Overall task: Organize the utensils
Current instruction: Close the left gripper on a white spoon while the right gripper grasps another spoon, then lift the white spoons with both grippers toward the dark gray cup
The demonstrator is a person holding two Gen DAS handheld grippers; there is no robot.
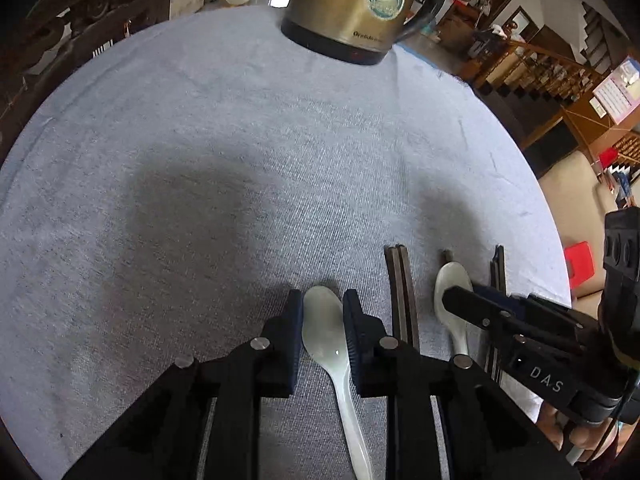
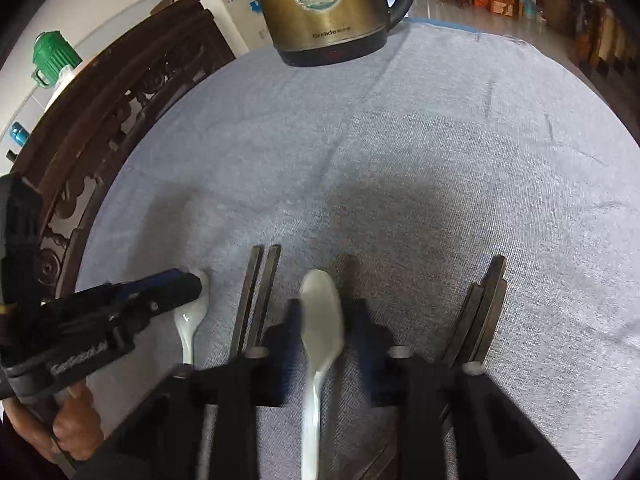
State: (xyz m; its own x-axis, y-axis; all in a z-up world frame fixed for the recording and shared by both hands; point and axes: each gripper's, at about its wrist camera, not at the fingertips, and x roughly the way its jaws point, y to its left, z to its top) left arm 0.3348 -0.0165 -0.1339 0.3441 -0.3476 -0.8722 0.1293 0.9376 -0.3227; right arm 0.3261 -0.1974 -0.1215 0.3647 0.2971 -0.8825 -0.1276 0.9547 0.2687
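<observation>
So the utensils sit in a row near the front edge of the table: a white ceramic spoon [image 1: 326, 330] on the left, a pair of dark chopsticks [image 1: 402, 292] just beside it, then a second white spoon [image 2: 320, 316], then another chopstick pair [image 2: 482, 320] out on the right. Everything lies flat on the grey-blue cloth [image 1: 240, 152], bowls and tips pointing away toward the far side.

Left gripper [image 1: 322, 320] is low over the first spoon with its jaws spread, one finger on each side of the bowl; whether the pads touch the spoon is hard to say. Right gripper [image 2: 320, 324] is doing the same thing with the second spoon, fingers apart and straddling the bowl, though that view is a bit blurred. Each gripper shows up at the edge of the other's camera, so they're close side by side.

Further back, a brass-coloured electric kettle [image 2: 332, 12] with a black base stands at the far edge of the cloth, well apart from the utensils. A carved dark wooden chair back [image 2: 120, 112] runs along the left side.
</observation>
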